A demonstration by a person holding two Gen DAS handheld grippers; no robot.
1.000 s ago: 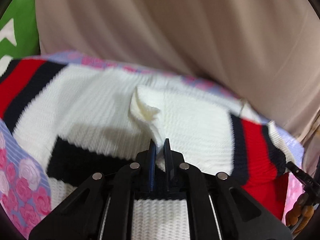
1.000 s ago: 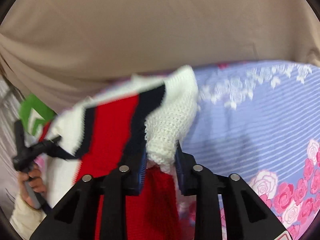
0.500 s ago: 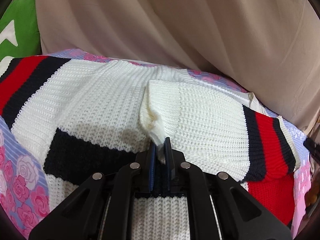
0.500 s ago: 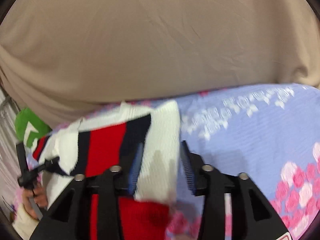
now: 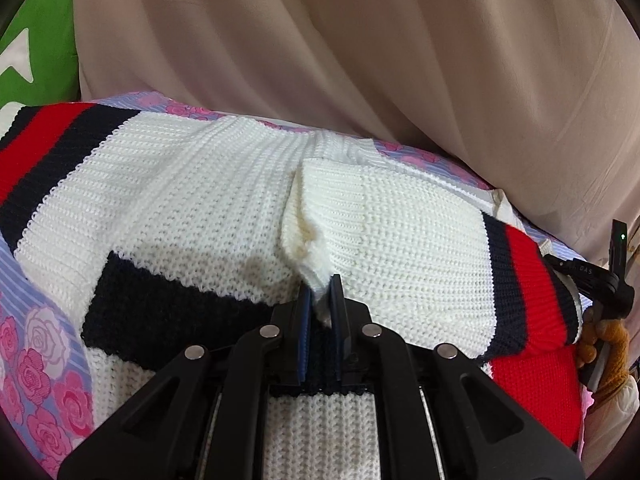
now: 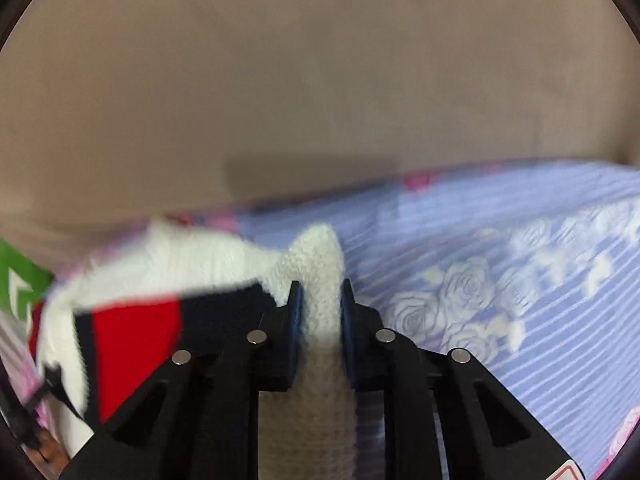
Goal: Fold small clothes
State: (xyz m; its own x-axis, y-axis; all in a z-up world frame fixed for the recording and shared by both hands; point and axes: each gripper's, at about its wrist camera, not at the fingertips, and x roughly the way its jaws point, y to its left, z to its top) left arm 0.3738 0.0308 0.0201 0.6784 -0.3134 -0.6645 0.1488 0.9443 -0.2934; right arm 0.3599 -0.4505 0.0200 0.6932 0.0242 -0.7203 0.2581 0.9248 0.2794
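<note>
A small white knit sweater (image 5: 192, 200) with red and navy stripes lies spread on the floral bedsheet (image 5: 40, 344). Its right sleeve (image 5: 408, 248) is folded in over the body. My left gripper (image 5: 320, 284) is shut on the white edge of that folded part, low over the sweater. In the right wrist view, my right gripper (image 6: 320, 292) is shut on the sweater's white cuff (image 6: 320, 264), with the red and navy stripe (image 6: 136, 336) to its left. That view is blurred.
A beige curtain (image 5: 360, 60) hangs close behind the bed. A green cushion (image 5: 36, 48) sits at the far left. The right gripper's body and the gloved hand (image 5: 604, 344) show at the right edge. Bare lilac rose-print sheet (image 6: 500, 280) stretches to the right.
The right sleeve has come down and lies flatter across the sweater's body. My right gripper opened around the cuff half a second ago and now has its jaws close against it again, lower.
</note>
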